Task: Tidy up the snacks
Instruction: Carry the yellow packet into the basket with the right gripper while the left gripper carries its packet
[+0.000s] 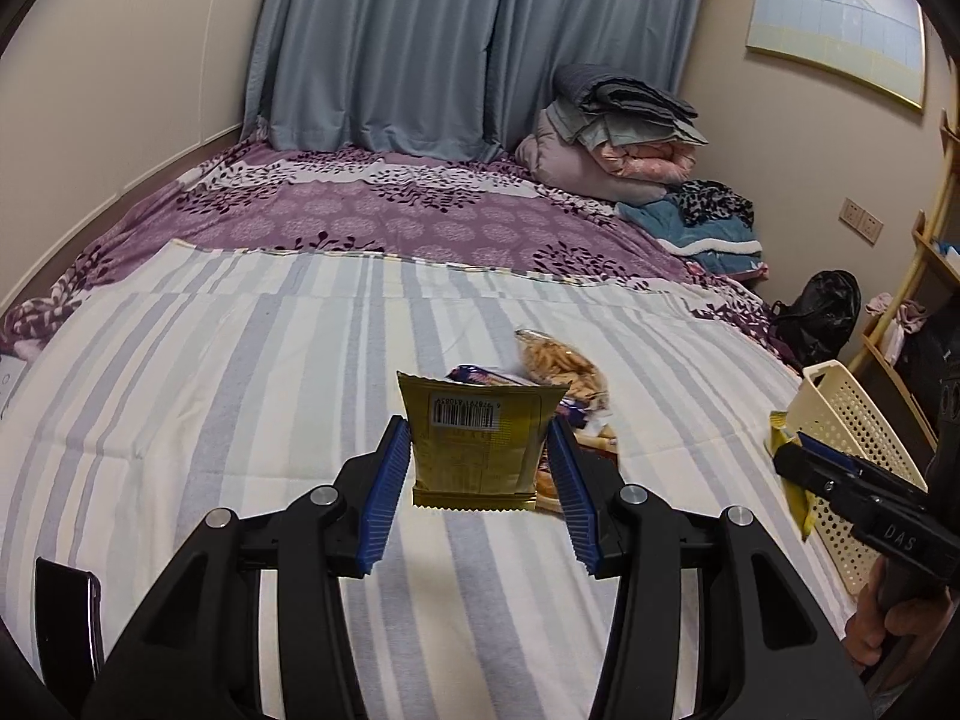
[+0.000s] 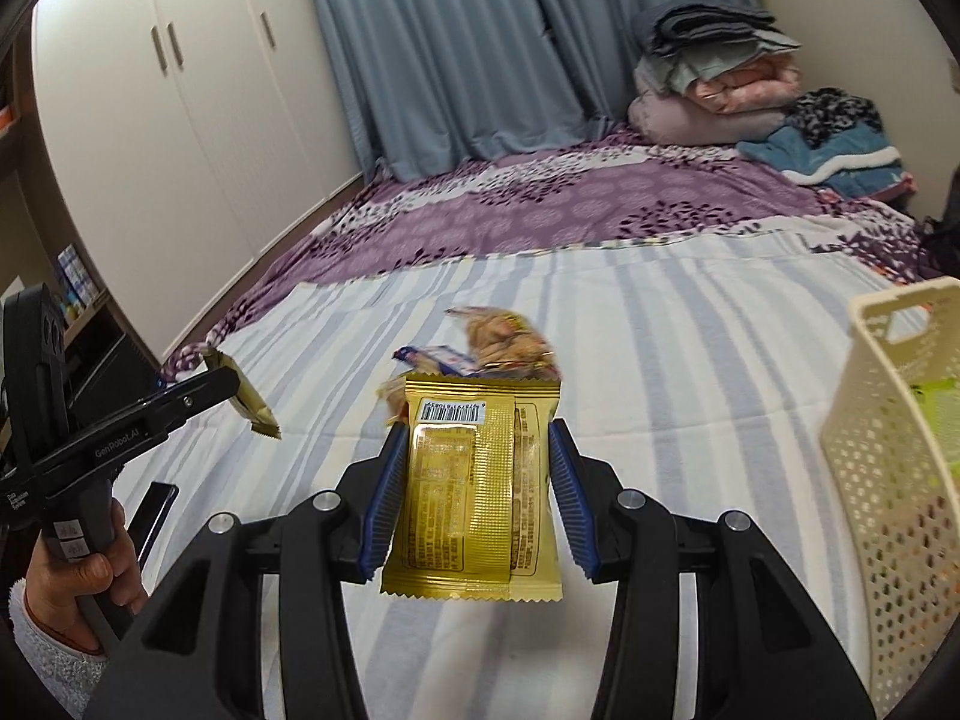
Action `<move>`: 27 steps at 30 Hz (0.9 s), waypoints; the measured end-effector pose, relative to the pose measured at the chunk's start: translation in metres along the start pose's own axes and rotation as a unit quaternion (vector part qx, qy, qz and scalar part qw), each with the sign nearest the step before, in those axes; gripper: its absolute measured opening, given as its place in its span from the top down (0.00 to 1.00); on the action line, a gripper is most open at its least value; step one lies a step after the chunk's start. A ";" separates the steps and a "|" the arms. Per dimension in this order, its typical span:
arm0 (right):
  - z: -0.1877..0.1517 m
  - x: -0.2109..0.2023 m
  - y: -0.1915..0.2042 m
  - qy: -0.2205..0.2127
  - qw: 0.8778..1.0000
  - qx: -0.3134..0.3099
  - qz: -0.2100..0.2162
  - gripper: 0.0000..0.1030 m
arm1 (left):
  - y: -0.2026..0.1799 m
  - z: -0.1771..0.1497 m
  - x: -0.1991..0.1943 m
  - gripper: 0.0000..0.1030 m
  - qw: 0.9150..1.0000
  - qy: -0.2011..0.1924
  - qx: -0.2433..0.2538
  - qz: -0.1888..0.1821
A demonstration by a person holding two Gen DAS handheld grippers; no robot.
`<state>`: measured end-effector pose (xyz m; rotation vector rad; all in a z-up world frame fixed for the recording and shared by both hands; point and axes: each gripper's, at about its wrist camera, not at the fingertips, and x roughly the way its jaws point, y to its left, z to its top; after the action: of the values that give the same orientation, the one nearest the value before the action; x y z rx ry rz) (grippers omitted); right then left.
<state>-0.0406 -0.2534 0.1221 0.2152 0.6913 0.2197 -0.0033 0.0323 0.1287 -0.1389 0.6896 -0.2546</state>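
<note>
while both grippers hold gold snack packets above the striped bed, loose snacks lie mid-frame beyond them.
left gripper (image 1: 480,450) clamped on a gold packet (image 1: 474,438), barcode end up, centre of the left wrist view. right gripper (image 2: 474,480) clamped on a second gold packet (image 2: 477,492), centre of the right wrist view. remaining snack pile (image 2: 498,342) rests on the bed (image 2: 660,360) just past the packets. cream perforated basket (image 2: 888,450) stands at the right edge, something green inside.
</note>
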 end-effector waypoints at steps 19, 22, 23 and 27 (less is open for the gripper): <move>-0.018 -0.109 -0.128 -0.096 0.984 0.102 -0.114 0.55 | -0.111 0.010 -0.002 0.53 0.994 0.004 0.084 -0.065; -0.026 -0.120 -0.144 -0.101 0.979 0.115 -0.135 0.54 | -0.128 0.010 -0.001 0.53 0.993 0.006 0.096 -0.074; -0.029 -0.123 -0.150 -0.102 0.977 0.119 -0.143 0.54 | -0.134 0.010 -0.001 0.53 0.992 0.007 0.099 -0.080; -0.041 -0.132 -0.170 -0.107 0.970 0.141 -0.166 0.52 | -0.154 0.010 0.002 0.53 0.989 0.012 0.113 -0.091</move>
<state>-0.1442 -0.4467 0.1252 0.3854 0.5324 -0.2226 -0.0242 -0.1157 0.1678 0.0187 0.6674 -0.5080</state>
